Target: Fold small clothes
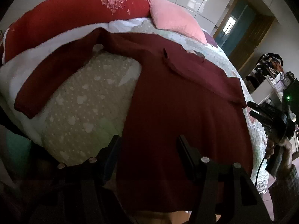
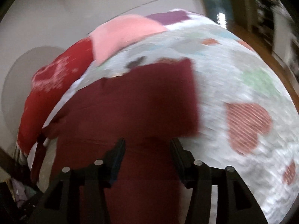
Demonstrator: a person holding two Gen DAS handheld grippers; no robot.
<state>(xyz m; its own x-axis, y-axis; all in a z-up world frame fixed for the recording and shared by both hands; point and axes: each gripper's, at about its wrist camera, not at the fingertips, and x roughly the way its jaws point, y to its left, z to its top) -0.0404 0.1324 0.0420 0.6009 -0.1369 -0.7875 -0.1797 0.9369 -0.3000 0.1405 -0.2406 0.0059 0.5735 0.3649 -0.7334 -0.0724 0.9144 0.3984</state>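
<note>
A dark red long-sleeved garment [image 1: 177, 112] lies spread on the bed, one sleeve [image 1: 56, 78] stretched to the left, the other folded over its right side. My left gripper [image 1: 147, 141] is open and empty above the garment's lower body. In the blurred right wrist view the same garment [image 2: 140, 102] lies below my right gripper [image 2: 147, 143], which is open and empty. The right gripper also shows in the left wrist view [image 1: 261, 112], held off the bed's right edge.
The bed has a white quilt with heart patches [image 2: 248, 127] and a beige dotted blanket [image 1: 84, 112]. A red pillow [image 1: 74, 15] and a pink pillow [image 1: 173, 18] lie at the head. A cluttered shelf [image 1: 271, 74] and a doorway [image 1: 237, 22] stand to the right.
</note>
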